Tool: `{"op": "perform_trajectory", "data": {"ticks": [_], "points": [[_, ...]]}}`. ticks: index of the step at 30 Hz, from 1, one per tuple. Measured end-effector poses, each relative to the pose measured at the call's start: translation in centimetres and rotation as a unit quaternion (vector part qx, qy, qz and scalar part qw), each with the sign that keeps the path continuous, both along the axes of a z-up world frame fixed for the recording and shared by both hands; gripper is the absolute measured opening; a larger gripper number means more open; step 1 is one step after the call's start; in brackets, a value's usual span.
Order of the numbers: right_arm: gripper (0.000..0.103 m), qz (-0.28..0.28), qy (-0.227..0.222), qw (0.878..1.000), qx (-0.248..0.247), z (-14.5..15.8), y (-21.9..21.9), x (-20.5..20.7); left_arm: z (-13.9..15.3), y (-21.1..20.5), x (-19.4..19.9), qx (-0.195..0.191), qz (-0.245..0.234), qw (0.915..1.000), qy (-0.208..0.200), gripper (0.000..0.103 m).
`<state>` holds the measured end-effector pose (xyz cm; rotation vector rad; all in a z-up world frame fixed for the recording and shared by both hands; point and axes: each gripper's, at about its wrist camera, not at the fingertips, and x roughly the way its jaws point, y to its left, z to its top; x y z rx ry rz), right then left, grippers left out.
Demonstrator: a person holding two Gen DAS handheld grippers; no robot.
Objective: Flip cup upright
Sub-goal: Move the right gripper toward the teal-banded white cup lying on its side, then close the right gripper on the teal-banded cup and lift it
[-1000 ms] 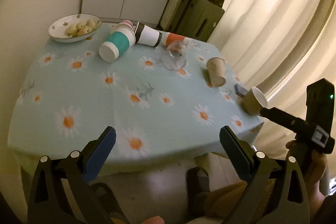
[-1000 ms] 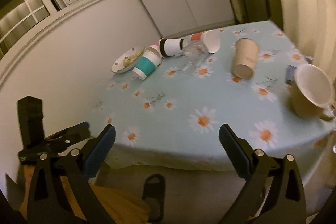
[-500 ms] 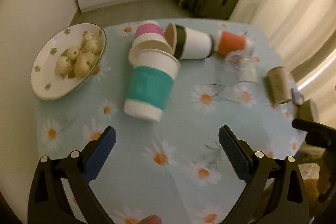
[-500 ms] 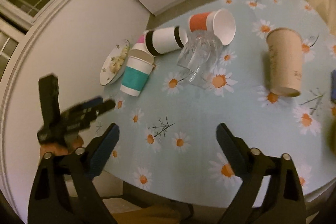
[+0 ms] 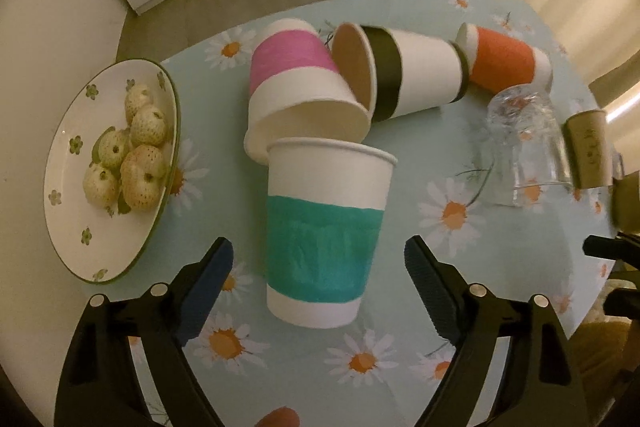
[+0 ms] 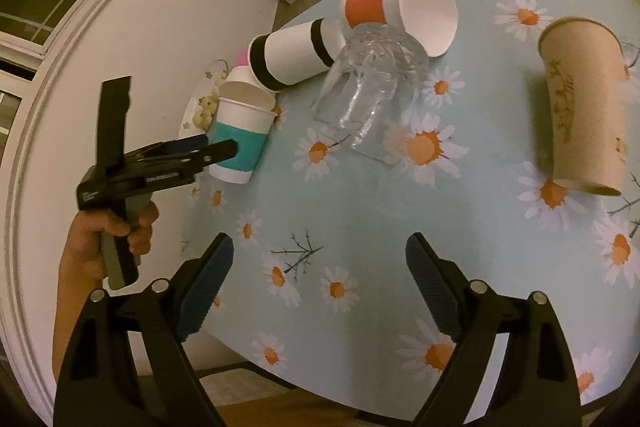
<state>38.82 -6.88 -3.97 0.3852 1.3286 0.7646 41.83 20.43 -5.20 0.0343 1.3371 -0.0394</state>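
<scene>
A white paper cup with a teal band [image 5: 324, 239] lies on its side on the daisy tablecloth [image 5: 440, 179], base toward my left gripper [image 5: 318, 285]. That gripper is open, its blue pads on either side of the cup's base end, not touching. The cup also shows in the right wrist view [image 6: 240, 143], with the left gripper [image 6: 212, 147] beside it. My right gripper [image 6: 320, 285] is open and empty above the table's near part. A clear glass [image 6: 370, 91] lies on its side ahead of it.
More cups lie tipped over: pink-banded [image 5: 296, 87], black-banded [image 5: 404, 71], orange-banded [image 5: 504, 59] and a brown one [image 6: 584, 107]. A plate of pale strawberries [image 5: 116, 163] sits at the table's left edge. Cupboards and a wall stand behind.
Both grippers have moved forward over the table. The left one has closed in on the teal-banded cup, which now sits between its open fingers. The right one now looks down at the glass.
</scene>
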Motion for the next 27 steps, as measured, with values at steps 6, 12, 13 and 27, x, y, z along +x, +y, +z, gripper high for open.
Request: {"op": "perform_trajectory", "data": {"ticks": [6, 12, 13, 27], "points": [[0.085, 0.001, 0.011, 1.0, 0.018, 0.2, 0.5, 0.3, -0.7, 0.0, 0.5, 0.002, -0.005, 0.9998, 0.017, 0.066], [0.084, 0.002, 0.018, 1.0, 0.024, 0.2, 0.6, 0.3, -1.0, -0.3, 0.1, -0.001, -0.009, 0.9998, 0.02, 0.059], [0.084, 0.004, 0.019, 0.999, 0.026, 0.2, 0.6, 0.3, -1.0, -0.3, -0.1, -0.003, -0.009, 0.9998, 0.018, 0.059], [0.084, 0.016, 0.048, 0.996, 0.076, 0.7, 0.4, -0.3, 2.6, -1.3, -7.3, -0.134, 0.049, 0.9897, -0.011, 0.059]]}}
